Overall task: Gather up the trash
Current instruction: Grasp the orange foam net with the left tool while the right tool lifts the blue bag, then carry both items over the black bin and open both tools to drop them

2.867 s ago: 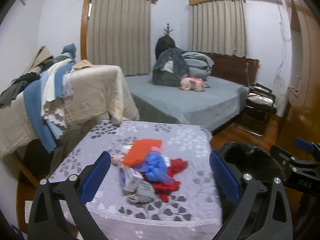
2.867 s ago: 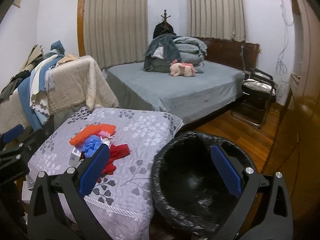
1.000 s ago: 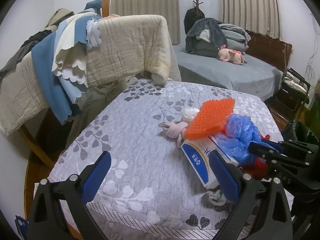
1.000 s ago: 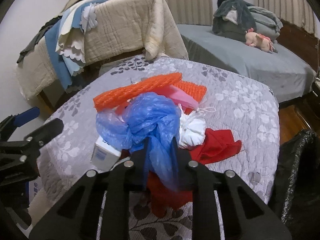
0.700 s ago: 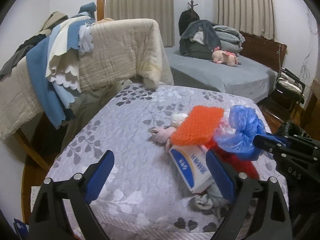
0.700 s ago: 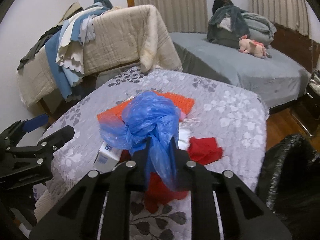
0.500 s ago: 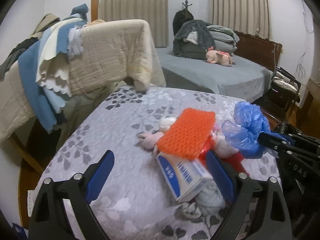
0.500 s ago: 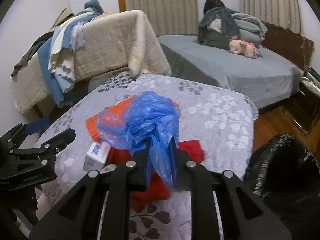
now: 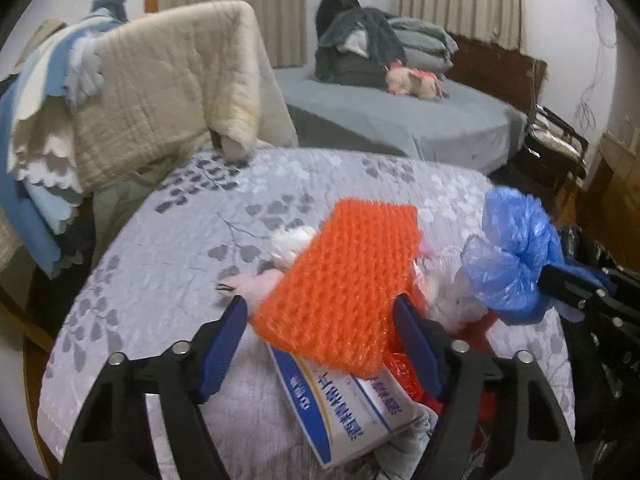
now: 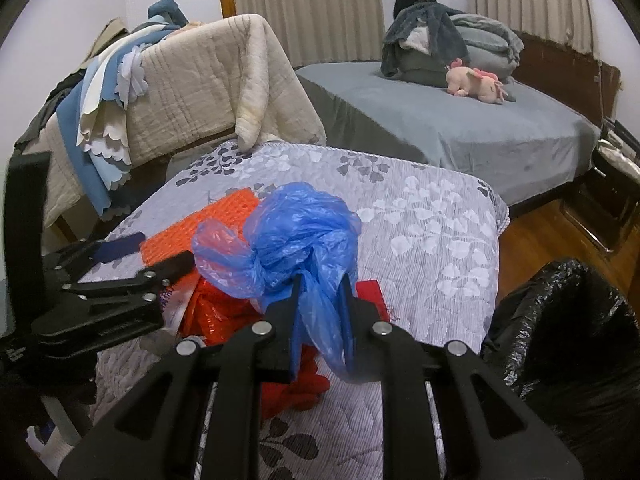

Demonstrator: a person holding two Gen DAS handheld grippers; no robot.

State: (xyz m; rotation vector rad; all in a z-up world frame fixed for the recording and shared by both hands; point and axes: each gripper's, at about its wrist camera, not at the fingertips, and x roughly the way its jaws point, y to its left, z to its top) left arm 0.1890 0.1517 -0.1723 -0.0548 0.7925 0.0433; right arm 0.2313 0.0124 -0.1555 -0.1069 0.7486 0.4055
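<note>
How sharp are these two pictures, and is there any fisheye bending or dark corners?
Left wrist view: soft motion blur on the orange foam net, curtains bowed, corners black. Right wrist view: sharper, blue plastic bag crisp, same barrel bending and dark corners.

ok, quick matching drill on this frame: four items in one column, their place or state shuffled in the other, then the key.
Items
1. blue plastic bag
2. orange foam net
3. white and blue carton
4. black bin bag

Place or state
A. under the orange piece, on the quilt
B. between the left gripper's jaws, which have just been closing
C. beside the quilted table, mouth open
D. clamped in the right gripper, lifted off the pile

Pairs: 1-D, 2-B, 3-A, 4-C
</note>
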